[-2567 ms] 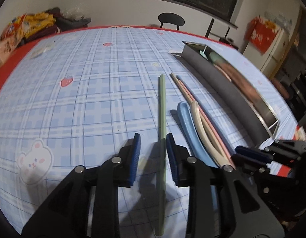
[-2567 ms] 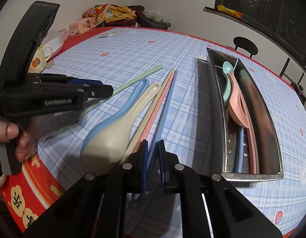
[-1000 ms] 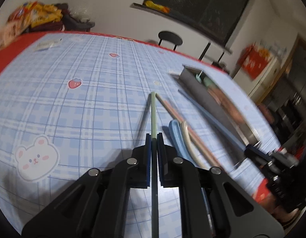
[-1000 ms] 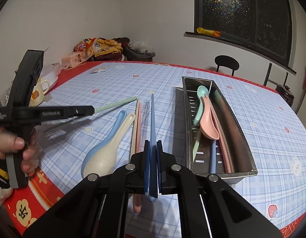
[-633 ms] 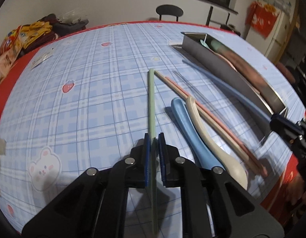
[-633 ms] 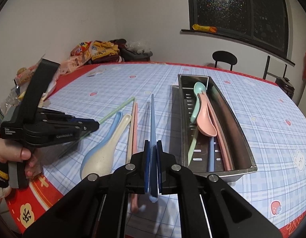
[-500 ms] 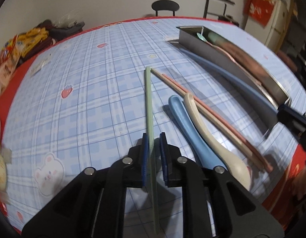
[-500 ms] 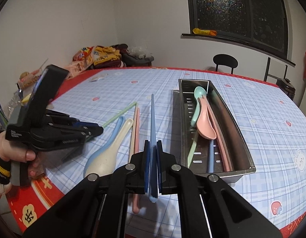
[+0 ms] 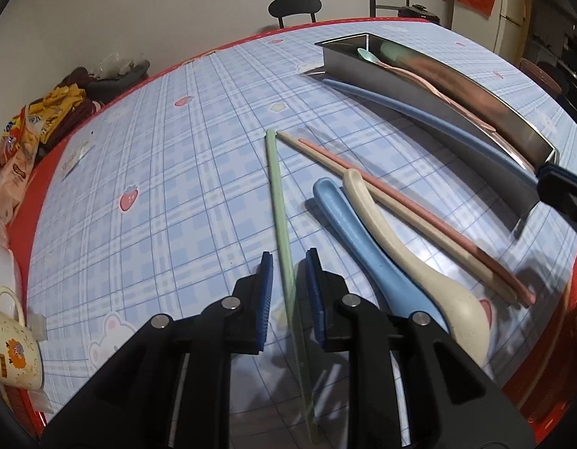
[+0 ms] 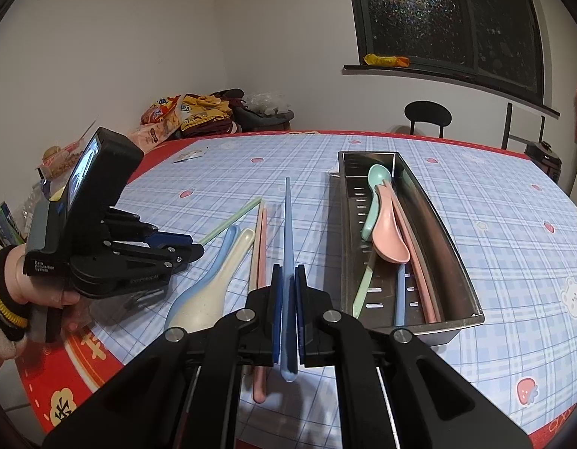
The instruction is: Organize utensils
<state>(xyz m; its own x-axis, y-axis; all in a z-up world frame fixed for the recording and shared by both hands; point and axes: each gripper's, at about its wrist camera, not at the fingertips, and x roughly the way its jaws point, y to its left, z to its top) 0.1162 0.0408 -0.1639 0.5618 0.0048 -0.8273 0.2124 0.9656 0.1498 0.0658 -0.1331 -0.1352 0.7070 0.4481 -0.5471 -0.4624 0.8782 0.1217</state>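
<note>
Only the right view shows the right gripper (image 10: 287, 292) clamping the blue chopstick (image 10: 287, 232), while the left gripper (image 9: 288, 284) has just opened around the green chopstick (image 9: 279, 202)

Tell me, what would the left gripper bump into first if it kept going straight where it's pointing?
Probably the green chopstick lying between the left gripper's open fingers, then the checked tablecloth beneath it. Depth is hard to judge in this view.
</note>
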